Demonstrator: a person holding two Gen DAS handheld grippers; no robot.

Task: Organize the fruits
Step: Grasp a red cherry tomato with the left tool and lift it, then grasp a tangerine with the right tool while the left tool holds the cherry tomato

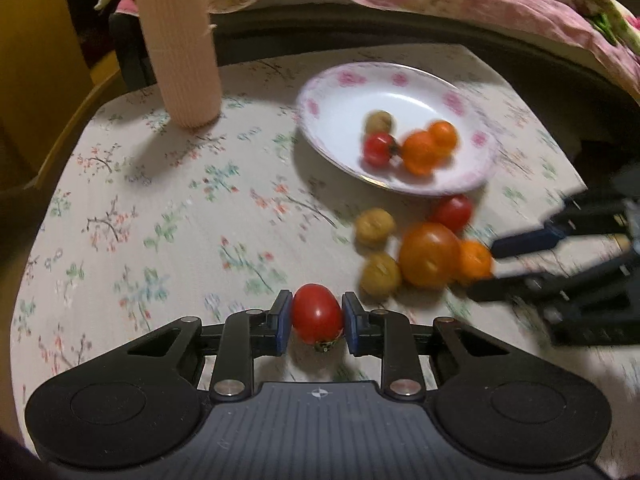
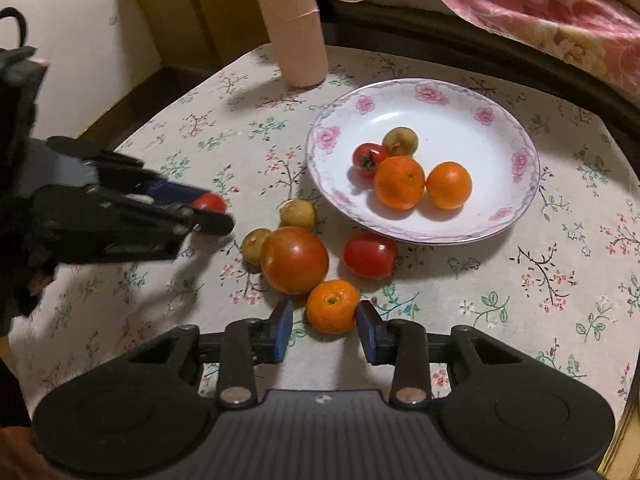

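Pinching a small red tomato (image 1: 317, 319), the left gripper (image 1: 316, 322) sits well short of the flowered plate (image 2: 516, 200); the right gripper (image 2: 325, 326) brackets a mandarin (image 2: 332, 306) just before that plate, left pad apart

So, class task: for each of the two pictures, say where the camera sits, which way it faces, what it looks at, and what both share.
Left wrist view: sits on the left gripper, facing forward and down at the table; its gripper clamps a small red tomato.
Right wrist view: sits on the right gripper, facing forward and down; a small orange lies between its pads, the left pad apart from it.
Shared: the plate of fruit, the loose fruit beside it, the flowered tablecloth; each view shows the other gripper.
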